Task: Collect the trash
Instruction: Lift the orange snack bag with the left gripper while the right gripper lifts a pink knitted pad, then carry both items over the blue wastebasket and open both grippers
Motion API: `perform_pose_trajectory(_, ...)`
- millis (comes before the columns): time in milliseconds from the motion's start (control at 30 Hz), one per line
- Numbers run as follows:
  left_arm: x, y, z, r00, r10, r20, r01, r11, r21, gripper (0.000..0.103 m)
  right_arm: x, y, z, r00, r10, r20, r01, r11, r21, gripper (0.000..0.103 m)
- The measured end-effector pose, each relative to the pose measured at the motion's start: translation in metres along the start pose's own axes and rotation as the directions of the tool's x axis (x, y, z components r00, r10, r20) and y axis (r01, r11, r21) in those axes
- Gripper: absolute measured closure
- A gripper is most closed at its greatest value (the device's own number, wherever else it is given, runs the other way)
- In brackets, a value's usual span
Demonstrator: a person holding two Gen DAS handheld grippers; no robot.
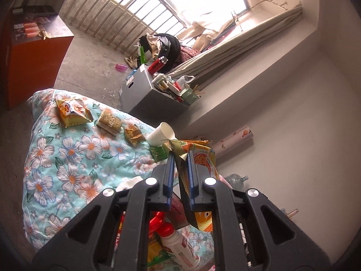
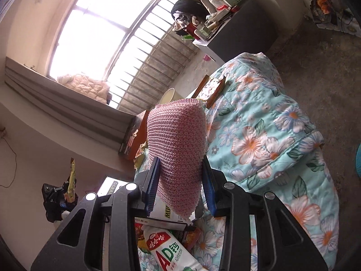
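Left tongs (image 1: 180, 158) pinch a thin, crinkly snack wrapper (image 1: 198, 158); right tongs (image 2: 180, 164) clamp a soft, probably light, pink mesh cloth (image 2: 177, 140).

A floral quilt (image 1: 74, 158) in pale blue with white and orange flowers covers the bed. Beyond it a grey box (image 1: 144, 92) stuffed with clutter stands on the concrete floor (image 1: 90, 63), near a barred window (image 1: 144, 6). An orange cabinet (image 1: 36, 54) stands at the left, and beige curtains (image 1: 243, 45) hang bunched along the sill.
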State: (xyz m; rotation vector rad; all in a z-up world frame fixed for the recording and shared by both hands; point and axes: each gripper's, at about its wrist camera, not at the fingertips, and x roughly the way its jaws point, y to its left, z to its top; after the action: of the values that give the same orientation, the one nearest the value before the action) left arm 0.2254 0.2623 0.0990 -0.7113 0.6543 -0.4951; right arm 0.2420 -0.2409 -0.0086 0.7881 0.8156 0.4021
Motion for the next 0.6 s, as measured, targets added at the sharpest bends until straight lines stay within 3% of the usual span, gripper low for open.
perform_pose_trajectory(233,0.045,-0.113,-0.044,0.992,-0.05,-0.119,0.074,0.975,0.211,0.094,-0.089,-0.021,-0.015,0.992,-0.014,0.127,0.014,1.0,0.007,0.068)
perform_pose_trajectory(433,0.126,-0.192,-0.103,0.954,-0.077,-0.29,0.17,0.936,0.308,0.094,-0.168,-0.059,-0.029,0.966,-0.089,0.242,0.077,0.995,0.059,0.068)
perform_pose_trajectory(600,0.195,-0.25,-0.158,0.916,-0.035,-0.399,0.21,0.891,0.403,0.094,-0.218,-0.099,-0.037,0.925,-0.204,0.319,0.176,0.978,0.115,0.068)
